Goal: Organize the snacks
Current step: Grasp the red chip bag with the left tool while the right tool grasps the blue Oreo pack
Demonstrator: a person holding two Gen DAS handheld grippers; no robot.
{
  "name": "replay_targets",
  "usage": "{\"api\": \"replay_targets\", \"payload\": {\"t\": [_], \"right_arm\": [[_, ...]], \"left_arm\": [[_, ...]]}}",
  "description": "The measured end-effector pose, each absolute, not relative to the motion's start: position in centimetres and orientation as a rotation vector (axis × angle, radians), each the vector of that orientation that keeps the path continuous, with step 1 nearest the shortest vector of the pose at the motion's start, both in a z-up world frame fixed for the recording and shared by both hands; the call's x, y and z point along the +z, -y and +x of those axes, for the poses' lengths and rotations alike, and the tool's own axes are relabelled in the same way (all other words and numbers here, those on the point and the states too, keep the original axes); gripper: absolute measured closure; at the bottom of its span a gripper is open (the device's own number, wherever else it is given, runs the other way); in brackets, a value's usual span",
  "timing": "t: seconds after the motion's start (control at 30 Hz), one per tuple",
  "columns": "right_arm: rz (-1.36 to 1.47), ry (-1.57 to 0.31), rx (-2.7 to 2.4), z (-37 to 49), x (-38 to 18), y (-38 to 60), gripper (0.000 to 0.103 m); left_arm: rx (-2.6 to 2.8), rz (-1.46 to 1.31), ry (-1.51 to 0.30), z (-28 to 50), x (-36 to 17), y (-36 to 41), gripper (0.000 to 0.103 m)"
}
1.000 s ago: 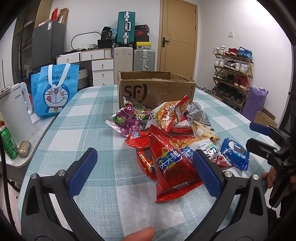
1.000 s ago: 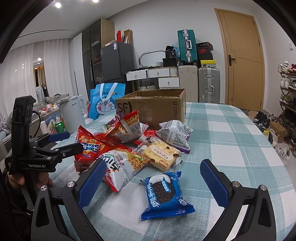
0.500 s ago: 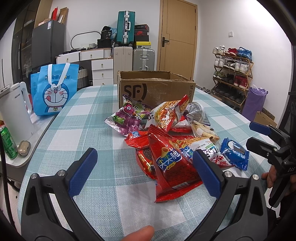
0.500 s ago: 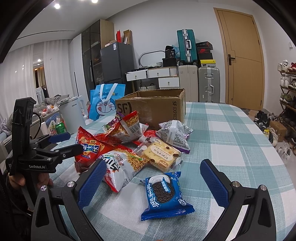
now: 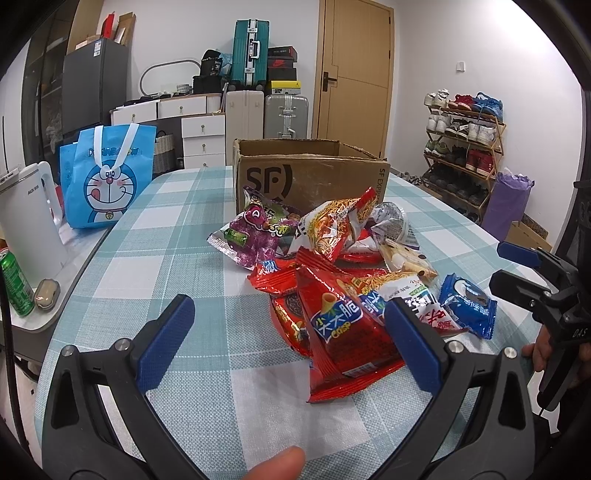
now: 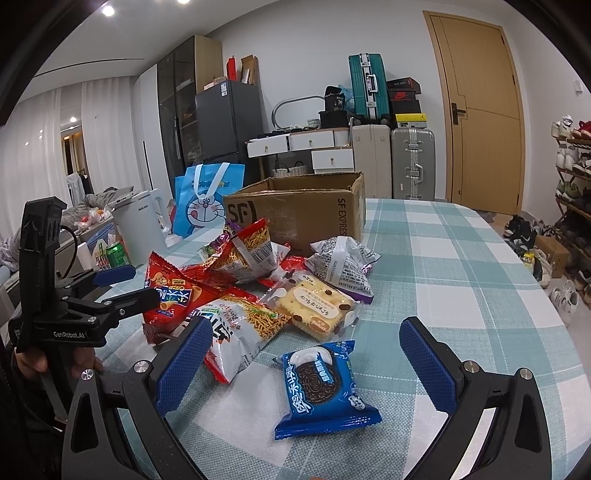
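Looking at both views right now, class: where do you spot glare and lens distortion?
Left wrist view: light glints off the glossy red crisp packet, and the wooden door bows with fisheye curvature. Right wrist view: ceiling spotlights flare white, and a dark vignette rings the frame.

Bright, even indoor light; ceiling spotlights (image 6: 108,10) glare at upper left of the right view; fisheye bending and dark vignette at edges.
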State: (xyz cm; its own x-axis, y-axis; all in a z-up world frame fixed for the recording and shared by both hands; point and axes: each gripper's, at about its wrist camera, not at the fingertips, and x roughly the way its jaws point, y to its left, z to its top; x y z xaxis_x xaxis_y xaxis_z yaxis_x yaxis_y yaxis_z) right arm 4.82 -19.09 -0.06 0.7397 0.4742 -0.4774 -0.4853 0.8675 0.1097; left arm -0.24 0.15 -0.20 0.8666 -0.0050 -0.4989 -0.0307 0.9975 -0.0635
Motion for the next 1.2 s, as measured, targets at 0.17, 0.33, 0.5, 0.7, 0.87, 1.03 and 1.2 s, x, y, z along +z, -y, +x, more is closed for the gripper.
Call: {"api": "replay_targets", "payload": {"t": [0.17,0.33,0.5,0.7,0.87,1.03,1.2], "right_arm": [[-0.025,-0.553,0.498,5.2,0.0,19.4,0.000],[-0.012,-0.610,0.491,5.7,-0.8,19.6,0.000],[-0.007,-0.652,0.502,6.0,-1.4,19.3,0.000],[-0.019,-0.718,0.516,6.6,-2.2,18.9,0.000],[0.008,-0.780,0.520,7.4,-3.0,19.0,0.000],[-0.023,-0.813,0.518,7.7,-3.4,18.3,0.012],[-0.053,-0.833,0.517,7.8,-3.8,17.7,0.024]], "left_arm": [[0.013,-0.067,-0.526,-0.4,-0.4,0.3,0.001],[0.004,-0.068,-0.530,-0.1,-0.3,0.4,0.001],[-0.022,-0.081,-0.548,0.3,0.1,0.6,0.001],[-0.020,-0.089,-0.564,0.5,0.5,0.7,0.001],[-0.011,-0.090,-0.583,1.5,0.2,0.8,0.001],[-0.027,-0.095,-0.636,2.6,-0.2,0.9,0.001],[-0.048,-0.103,-0.671,3.4,-0.5,1.0,0.001]]}}
